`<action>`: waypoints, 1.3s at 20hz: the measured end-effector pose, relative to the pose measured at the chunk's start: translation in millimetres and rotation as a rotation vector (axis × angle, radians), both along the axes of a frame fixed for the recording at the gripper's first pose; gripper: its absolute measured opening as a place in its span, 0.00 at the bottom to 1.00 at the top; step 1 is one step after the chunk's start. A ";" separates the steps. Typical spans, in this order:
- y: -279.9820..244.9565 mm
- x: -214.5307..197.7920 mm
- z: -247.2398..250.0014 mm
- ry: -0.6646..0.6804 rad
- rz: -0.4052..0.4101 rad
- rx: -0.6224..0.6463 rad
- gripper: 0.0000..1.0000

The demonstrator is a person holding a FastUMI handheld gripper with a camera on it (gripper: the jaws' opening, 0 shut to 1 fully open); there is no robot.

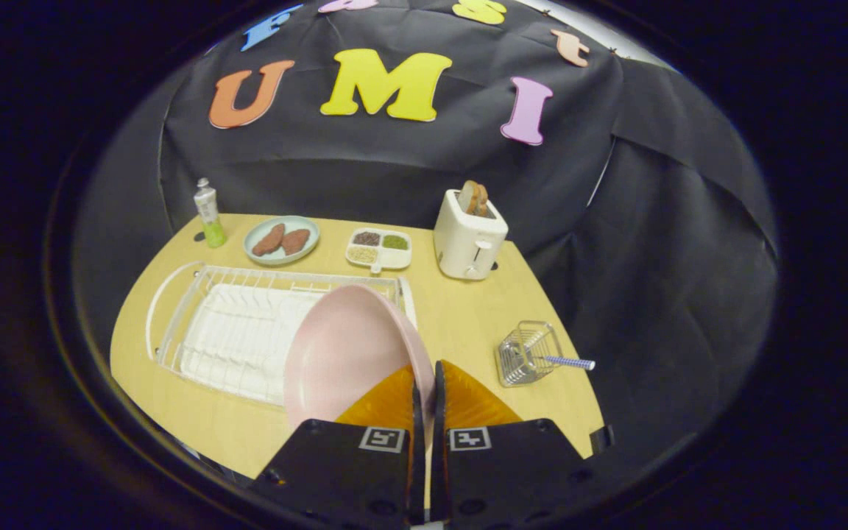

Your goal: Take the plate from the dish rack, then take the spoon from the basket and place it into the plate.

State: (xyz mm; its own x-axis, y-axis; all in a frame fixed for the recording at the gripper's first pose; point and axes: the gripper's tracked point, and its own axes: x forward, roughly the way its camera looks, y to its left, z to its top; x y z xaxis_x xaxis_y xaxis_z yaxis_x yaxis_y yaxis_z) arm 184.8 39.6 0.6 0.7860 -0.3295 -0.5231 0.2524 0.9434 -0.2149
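My gripper [425, 379] is shut on the rim of the pink plate [343, 353], both fingers pinching its right edge. The plate stands tilted on edge, held up over the right end of the white wire dish rack [225, 331]. To the right of the fingers, a small wire basket [527, 353] sits near the table's edge. A spoon with a blue patterned handle [570, 361] sticks out of the basket to the right; its bowl is hidden inside.
On the wooden table [461, 316] beyond the rack stand a green bottle [210, 213], a plate with brown food [281, 240], a divided tray [379, 249] and a white toaster [468, 235] with bread. Bare tabletop lies between rack and basket.
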 end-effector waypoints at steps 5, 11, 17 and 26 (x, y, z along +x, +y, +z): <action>1.1 -45.2 -61.1 0.024 0.122 0.166 0.09; 9.5 -73.9 -137.2 0.111 0.205 0.283 0.08; -3.1 -70.9 -174.0 0.147 0.220 0.332 0.10; -21.8 -56.3 -192.4 0.138 0.225 0.272 0.12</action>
State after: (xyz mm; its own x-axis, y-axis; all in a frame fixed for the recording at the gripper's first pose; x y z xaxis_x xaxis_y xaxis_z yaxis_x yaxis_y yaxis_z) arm 128.4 17.8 -191.9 0.7391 0.0095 -0.6736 0.0182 0.9993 0.0340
